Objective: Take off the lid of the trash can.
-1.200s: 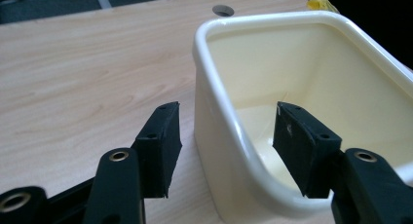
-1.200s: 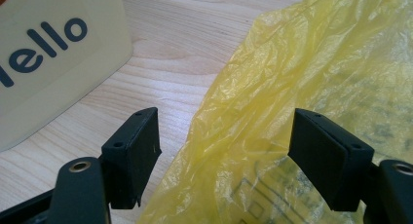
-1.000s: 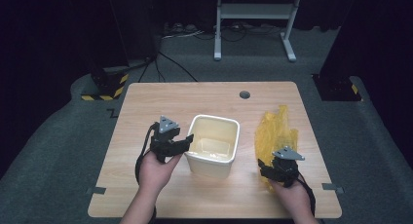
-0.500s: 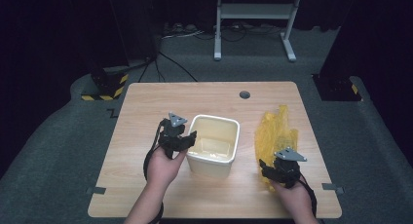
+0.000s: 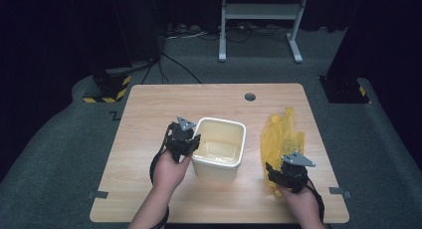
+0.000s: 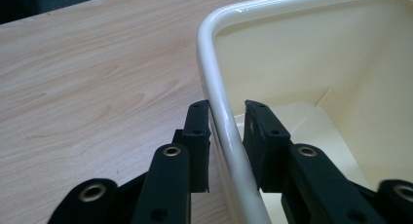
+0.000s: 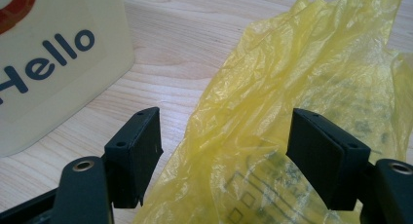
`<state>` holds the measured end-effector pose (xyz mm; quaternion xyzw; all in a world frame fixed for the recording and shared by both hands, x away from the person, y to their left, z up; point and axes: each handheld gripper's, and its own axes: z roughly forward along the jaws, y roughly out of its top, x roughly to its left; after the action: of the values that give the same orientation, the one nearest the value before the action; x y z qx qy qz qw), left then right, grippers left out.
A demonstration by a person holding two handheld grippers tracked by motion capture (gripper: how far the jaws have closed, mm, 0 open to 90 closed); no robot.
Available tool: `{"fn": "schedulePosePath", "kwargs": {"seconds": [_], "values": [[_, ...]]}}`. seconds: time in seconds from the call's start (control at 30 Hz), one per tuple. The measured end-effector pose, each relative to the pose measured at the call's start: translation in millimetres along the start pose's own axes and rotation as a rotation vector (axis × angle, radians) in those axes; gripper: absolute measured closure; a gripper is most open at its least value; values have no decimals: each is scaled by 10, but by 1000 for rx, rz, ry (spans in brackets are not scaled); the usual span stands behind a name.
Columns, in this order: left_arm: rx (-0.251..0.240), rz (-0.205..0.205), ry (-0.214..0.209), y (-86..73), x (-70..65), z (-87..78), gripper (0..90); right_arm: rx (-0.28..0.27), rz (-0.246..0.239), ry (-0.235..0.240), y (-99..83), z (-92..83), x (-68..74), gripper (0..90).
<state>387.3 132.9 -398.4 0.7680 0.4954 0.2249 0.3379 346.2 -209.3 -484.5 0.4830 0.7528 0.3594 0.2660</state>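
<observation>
Since the earlier frame my left tool point(image 6: 226, 124) has been closing astride the stiff cream plastic bin's point(image 5: 219, 148) rim, gap remaining; right tool point(image 7: 224, 151) open over flimsy yellow plastic bag point(image 7: 302, 87).

My left gripper point(image 6: 226, 136) straddles the rim of the cream plastic bin point(image 6: 311, 53): one pad outside the wall, the other inside, jaws just closing in with slight gaps remaining. Wooden tabletop point(image 6: 87, 83) spreads beyond the outer finger.
</observation>
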Motion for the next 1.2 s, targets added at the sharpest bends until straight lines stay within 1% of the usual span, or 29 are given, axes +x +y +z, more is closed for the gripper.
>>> {"fn": "schedulePosePath", "kwargs": {"seconds": [0.03,0.17,0.33,0.57,0.83,0.9,0.97,1.07,1.13,1.2], "values": [[-1,-14,-11,-3,10,-2,724,1,-2,0,0,2,3,281],[-6,-23,-9,-4,16,-5,731,7,-10,1,2,22,19,281],[-13,-32,-31,-9,41,-7,746,9,-14,-1,0,33,43,281],[-26,-38,-23,-12,41,-17,759,12,-15,1,-5,37,55,280],[-36,-33,-16,-9,40,-28,769,13,-17,-1,-7,42,44,279],[-38,-29,-13,-7,36,-33,770,17,-10,4,-10,45,54,279],[-45,-30,-8,-4,31,-48,774,18,-14,5,-15,52,62,279],[-68,-30,-4,8,26,-83,785,20,-14,6,-16,53,76,279],[-71,-30,-2,13,24,-92,791,21,-15,8,-18,54,79,279],[-68,-30,-10,8,36,-84,793,22,-18,7,-19,56,76,278]]}}
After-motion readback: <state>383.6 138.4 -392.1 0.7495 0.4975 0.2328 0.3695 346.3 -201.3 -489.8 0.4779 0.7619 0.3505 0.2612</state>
